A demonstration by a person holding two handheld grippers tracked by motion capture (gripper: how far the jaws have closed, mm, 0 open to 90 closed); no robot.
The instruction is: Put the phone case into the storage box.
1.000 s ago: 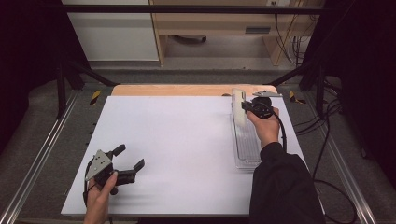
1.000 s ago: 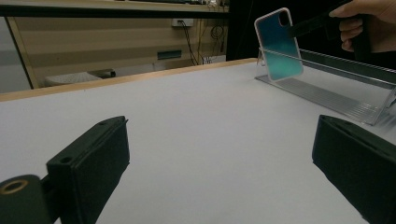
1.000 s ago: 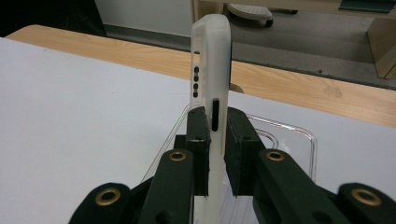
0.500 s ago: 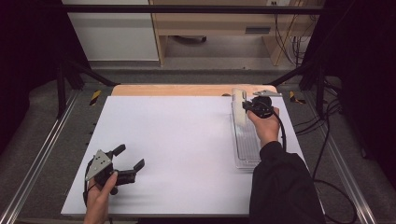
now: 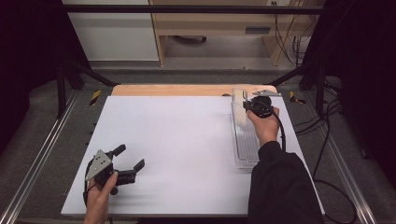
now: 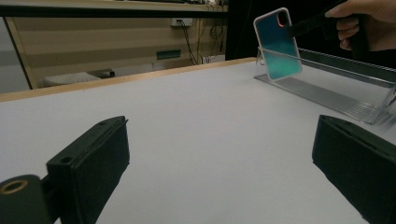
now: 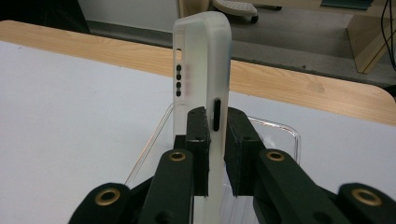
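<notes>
A translucent phone case [image 7: 201, 56] stands on edge, and my right gripper [image 7: 216, 140] is shut on its side with both pads pressing it. From above, the case [image 5: 239, 108] sits upright over the far end of a clear ribbed rack [image 5: 245, 144] at the board's right, with the right gripper [image 5: 246, 106] on it. The left gripper view shows the case [image 6: 278, 44] with a teal sheen, held over the rack [image 6: 327, 95]. My left gripper [image 5: 129, 157] rests near the front left of the white board [image 5: 177, 135], open with nothing between its jaws.
A wooden strip [image 5: 177, 89] runs along the board's far edge. Metal rails [image 5: 42, 154] flank the table on both sides. Cables [image 5: 327, 140] trail off to the right. A sleeve [image 5: 280, 186] covers the rack's near end.
</notes>
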